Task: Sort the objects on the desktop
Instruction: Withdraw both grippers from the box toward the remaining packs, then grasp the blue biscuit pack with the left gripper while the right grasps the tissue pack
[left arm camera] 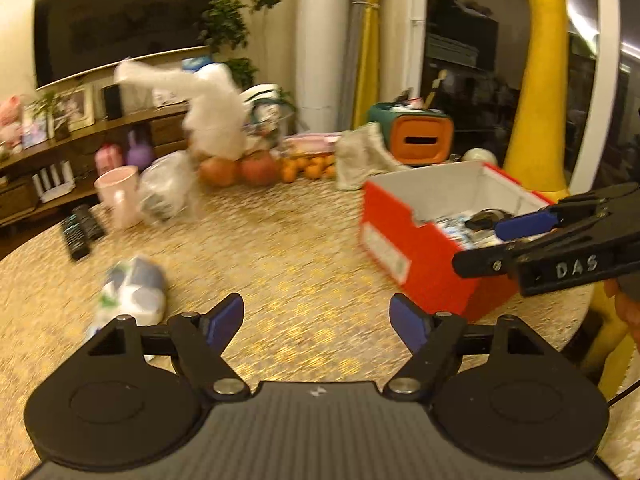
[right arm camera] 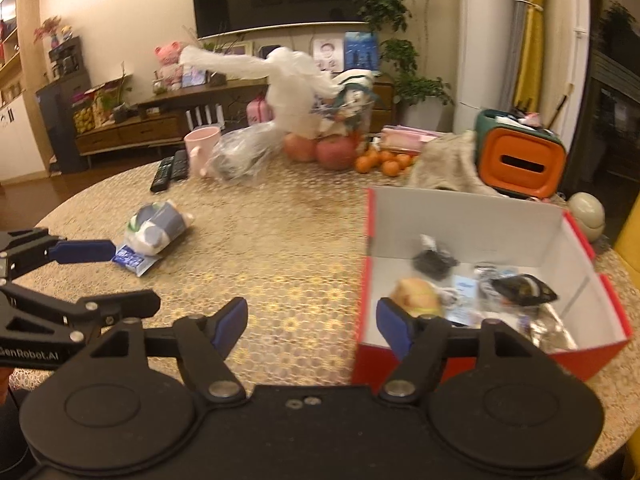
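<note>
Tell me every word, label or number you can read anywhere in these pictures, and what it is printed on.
"DAS": white letters on the black body of the right hand-held gripper, seen from the left wrist camera.
"GenRobot.AI": on the black body of the left hand-held gripper, seen from the right wrist camera; the first letter is cut off at the edge.
White label on the red box: too blurred to read.
Blue packet by the wrapped bundle: print too small to read.

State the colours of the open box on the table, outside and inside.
The box is red outside and white inside, clearest in the right wrist view.
</note>
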Demonstrator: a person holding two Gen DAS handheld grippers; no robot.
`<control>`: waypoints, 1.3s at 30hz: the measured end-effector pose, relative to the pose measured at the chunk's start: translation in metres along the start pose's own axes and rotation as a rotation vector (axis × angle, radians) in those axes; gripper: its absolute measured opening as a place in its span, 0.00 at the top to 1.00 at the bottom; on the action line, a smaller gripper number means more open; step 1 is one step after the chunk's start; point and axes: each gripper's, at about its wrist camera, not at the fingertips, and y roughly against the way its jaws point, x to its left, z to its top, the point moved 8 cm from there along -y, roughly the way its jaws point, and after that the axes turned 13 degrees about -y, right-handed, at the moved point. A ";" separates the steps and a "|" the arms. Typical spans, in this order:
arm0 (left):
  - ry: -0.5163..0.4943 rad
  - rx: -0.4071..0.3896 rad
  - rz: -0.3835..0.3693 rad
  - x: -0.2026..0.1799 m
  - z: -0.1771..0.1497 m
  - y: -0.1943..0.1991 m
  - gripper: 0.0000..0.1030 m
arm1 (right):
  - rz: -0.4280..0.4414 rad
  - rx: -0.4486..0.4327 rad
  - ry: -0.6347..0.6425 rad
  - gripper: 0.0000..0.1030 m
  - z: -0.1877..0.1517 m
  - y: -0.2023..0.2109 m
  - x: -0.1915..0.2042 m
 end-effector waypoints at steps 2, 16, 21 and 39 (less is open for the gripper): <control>0.006 0.004 0.028 0.012 -0.008 0.002 0.20 | 0.013 0.004 0.004 0.28 0.002 -0.007 0.013; 0.010 0.035 0.142 0.069 -0.047 -0.008 0.17 | 0.056 0.053 0.068 0.26 0.022 -0.073 0.097; 0.027 0.062 0.170 0.091 -0.066 -0.016 0.17 | 0.061 0.079 0.070 0.26 0.027 -0.103 0.122; 0.143 0.101 0.136 0.152 -0.100 -0.058 0.00 | 0.113 0.115 0.103 0.21 0.038 -0.183 0.195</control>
